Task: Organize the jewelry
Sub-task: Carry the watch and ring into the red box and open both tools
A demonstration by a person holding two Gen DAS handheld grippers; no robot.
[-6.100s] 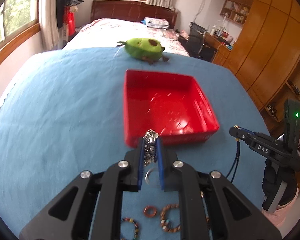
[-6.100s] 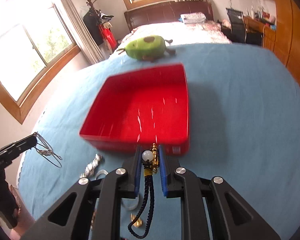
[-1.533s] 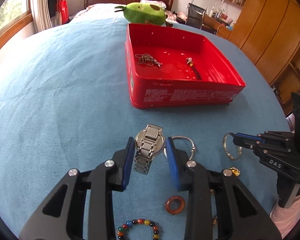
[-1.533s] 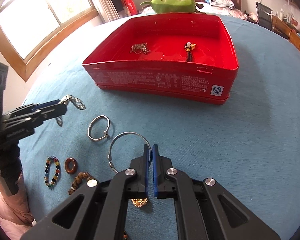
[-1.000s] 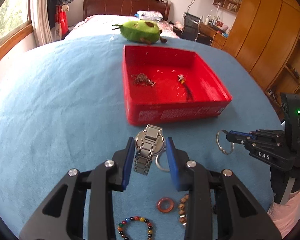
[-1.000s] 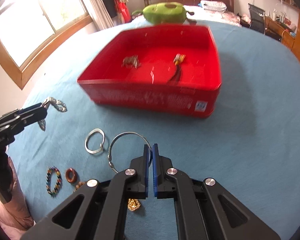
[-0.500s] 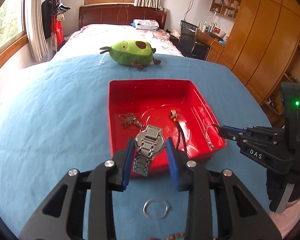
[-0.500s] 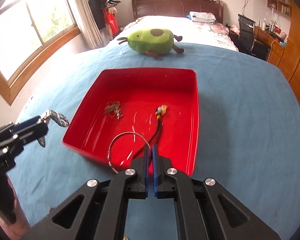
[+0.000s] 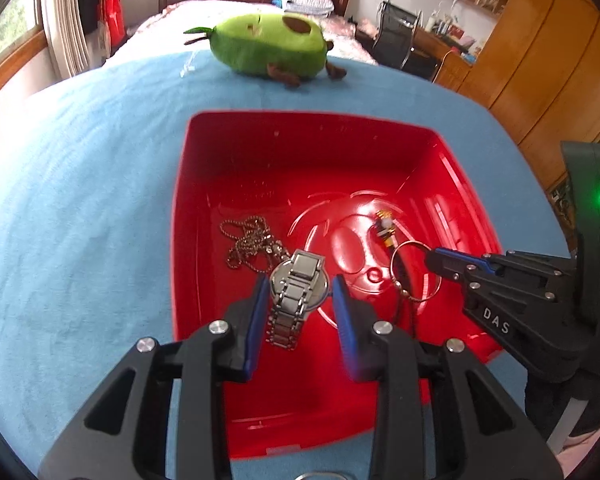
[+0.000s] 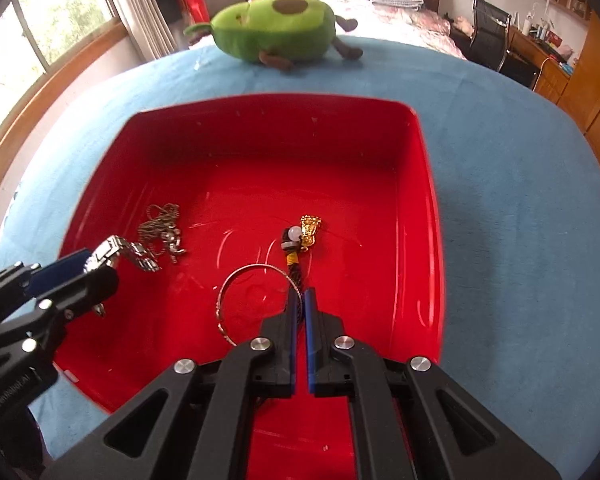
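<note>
A red tin tray [image 9: 284,128] [image 10: 432,216] sits on the blue cloth. In it lie a silver bead chain [image 9: 248,244] [image 10: 162,228] and a dark cord with a gold charm [image 9: 386,228] [image 10: 306,232]. My left gripper [image 9: 300,292] is shut on a silver metal watch [image 9: 296,292] and holds it over the tray; the watch also shows in the right wrist view [image 10: 120,256]. My right gripper [image 10: 299,300] is shut on a thin silver bangle [image 10: 236,292] [image 9: 404,272], held over the tray's right half, close beside the left gripper.
A green avocado plush toy [image 9: 268,46] [image 10: 276,30] lies on the cloth beyond the tray. A bed, a window and wooden cupboards stand behind. Blue cloth [image 9: 80,184] surrounds the tray on all sides.
Both grippers have moved forward from the loose jewelry on the cloth to above the tray, the left carrying the watch and the right the bangle. The tray now fills both views.
</note>
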